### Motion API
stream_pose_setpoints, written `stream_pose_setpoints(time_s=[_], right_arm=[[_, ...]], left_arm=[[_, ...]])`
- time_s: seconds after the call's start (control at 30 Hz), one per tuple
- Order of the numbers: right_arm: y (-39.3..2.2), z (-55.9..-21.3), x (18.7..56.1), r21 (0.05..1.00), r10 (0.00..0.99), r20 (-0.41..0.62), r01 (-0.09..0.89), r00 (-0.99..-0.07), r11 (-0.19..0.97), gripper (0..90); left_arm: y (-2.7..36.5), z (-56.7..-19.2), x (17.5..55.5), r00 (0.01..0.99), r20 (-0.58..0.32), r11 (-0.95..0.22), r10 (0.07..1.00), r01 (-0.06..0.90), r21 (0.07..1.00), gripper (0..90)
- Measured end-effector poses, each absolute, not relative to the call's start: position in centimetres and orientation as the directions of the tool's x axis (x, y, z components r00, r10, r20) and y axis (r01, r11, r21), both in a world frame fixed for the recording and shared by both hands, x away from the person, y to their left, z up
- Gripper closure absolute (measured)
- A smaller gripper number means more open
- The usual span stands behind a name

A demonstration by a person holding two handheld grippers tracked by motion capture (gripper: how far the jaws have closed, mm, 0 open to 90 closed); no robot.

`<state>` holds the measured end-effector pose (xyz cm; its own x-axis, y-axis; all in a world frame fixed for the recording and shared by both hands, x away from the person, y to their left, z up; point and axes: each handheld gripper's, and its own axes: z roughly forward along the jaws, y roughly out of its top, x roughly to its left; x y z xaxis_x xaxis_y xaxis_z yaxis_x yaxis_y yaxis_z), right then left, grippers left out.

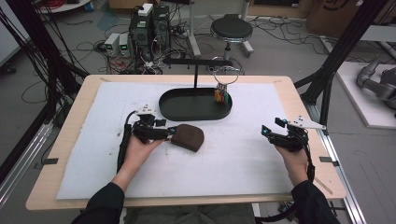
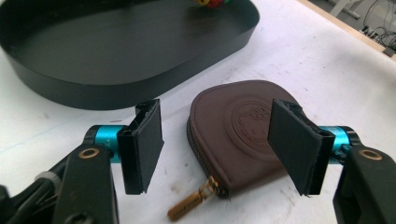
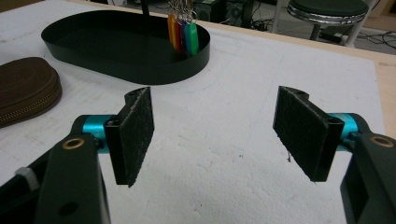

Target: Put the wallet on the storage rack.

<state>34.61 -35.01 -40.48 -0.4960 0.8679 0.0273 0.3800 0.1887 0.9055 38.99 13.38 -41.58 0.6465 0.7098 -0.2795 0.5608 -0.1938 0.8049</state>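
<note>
High view showed us a light wooden table (image 1: 299, 100) covered by a white foam sheet (image 1: 243, 149), with grey floor, tangled cables and a round black stool (image 1: 231, 29) beyond its far edge. Our left gripper (image 1: 169, 133) had its jaws spread wide around the near-left end of a brown leather zip pouch (image 2: 243, 135), not touching it. Our right gripper (image 1: 267, 132) hovered wide open at the right. A black oval metal tray (image 1: 187, 112) holding coloured key tags (image 3: 183, 36) sat farther back.
</note>
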Motion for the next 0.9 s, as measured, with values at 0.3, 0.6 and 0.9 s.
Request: stream_pose_setpoints(time_s=[0.3, 0.6, 0.9], right_arm=[[-35.0, -40.5, 34.6, 0.905, 0.866, 0.022, 0.379, -0.499, 0.195, 29.7], [-34.9, -40.5, 34.7, 0.904, 0.862, 0.024, 0.379, -0.507, 0.198, 29.8], [-34.6, -40.5, 34.7, 0.902, 0.854, 0.015, 0.376, -0.519, 0.213, 30.0]], left_arm=[[12.9, -43.4, 41.0, 0.570, -0.350, -0.157, 0.743, 0.658, 0.737, 48.8], [13.0, -44.2, 41.5, 0.566, -0.431, -0.120, 0.703, 0.691, 0.713, 63.5], [12.5, -44.2, 41.2, 0.624, -0.429, -0.157, 0.653, 0.666, 0.729, 77.6]])
